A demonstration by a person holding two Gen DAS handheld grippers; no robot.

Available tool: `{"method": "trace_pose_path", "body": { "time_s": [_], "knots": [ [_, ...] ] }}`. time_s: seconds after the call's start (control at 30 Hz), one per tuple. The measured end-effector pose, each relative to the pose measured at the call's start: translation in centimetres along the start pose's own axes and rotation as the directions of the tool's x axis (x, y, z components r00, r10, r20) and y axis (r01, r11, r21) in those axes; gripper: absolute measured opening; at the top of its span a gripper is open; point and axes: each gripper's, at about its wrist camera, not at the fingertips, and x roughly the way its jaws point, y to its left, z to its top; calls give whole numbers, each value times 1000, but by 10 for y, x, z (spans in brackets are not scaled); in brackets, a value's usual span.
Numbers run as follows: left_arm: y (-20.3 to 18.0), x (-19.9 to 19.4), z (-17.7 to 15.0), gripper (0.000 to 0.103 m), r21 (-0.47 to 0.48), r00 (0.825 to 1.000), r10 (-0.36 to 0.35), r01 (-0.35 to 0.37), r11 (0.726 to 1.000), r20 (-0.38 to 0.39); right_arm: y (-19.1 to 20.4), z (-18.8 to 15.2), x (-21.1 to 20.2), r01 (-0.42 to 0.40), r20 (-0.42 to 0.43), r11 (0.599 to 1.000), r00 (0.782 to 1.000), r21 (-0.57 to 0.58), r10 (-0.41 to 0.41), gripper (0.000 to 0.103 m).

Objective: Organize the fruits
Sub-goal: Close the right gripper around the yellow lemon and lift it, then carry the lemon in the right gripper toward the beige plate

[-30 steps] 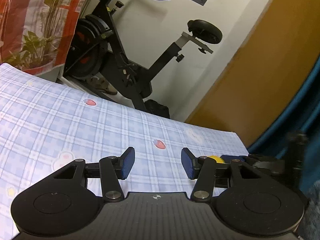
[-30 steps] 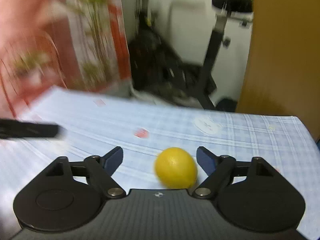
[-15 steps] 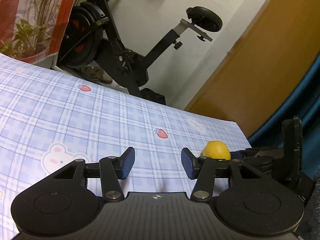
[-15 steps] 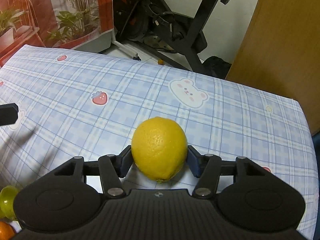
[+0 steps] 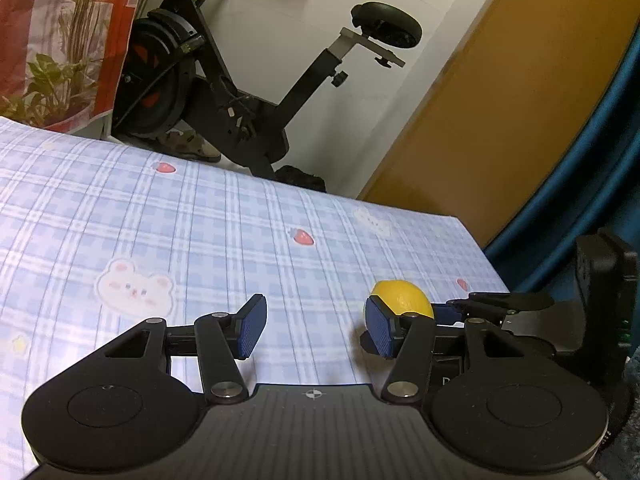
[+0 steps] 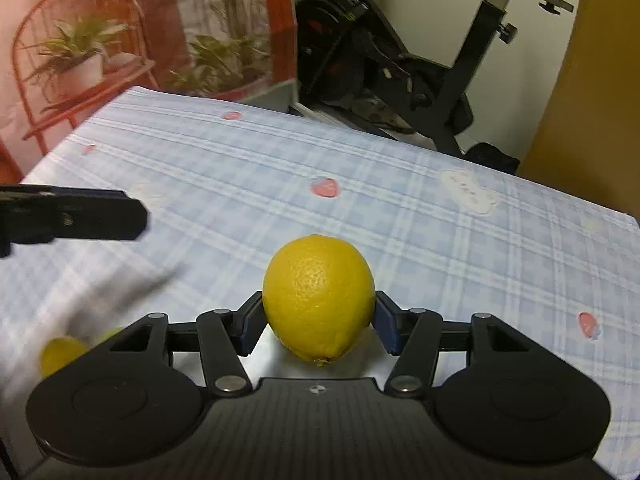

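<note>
Yellow and pebbled, the lemon (image 6: 319, 298) is now clamped between the blue pads of the right gripper (image 6: 319, 322) and carried above the checked cloth of the desk (image 6: 440, 240), whereas a second ago it was merely framed by spread jaws. The grasp is thus judged complete, and transport to the other fruits, blurred at 8 o'clock (image 6: 60, 354), is expected next. The left gripper (image 5: 316, 330) is held wide and empty, with the lemon seen at 3 o'clock.
</note>
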Motion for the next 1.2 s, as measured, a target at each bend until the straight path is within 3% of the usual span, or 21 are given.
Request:
{"method": "trace_pose_path", "body": {
  "time_s": [0.3, 0.57, 0.87, 1.2],
  "knots": [
    [-8, -29, -14, 65, 33, 1000, -3, 4, 999, -7, 31, -21, -30, -48, 94, 999, 994, -19, 49, 58],
    [-14, -43, -28, 65, 63, 1000, -3, 4, 998, -23, 55, -39, -51, -82, 159, 996, 983, -35, 87, 58],
    [-13, -57, -37, 65, 57, 1000, -14, 15, 998, -21, 73, -59, -63, -95, 187, 994, 977, -63, 105, 58],
    [-4, -70, -55, 65, 29, 999, -20, 21, 999, -38, 62, -82, -79, -153, 191, 988, 970, -6, 152, 58]
  ]
}}
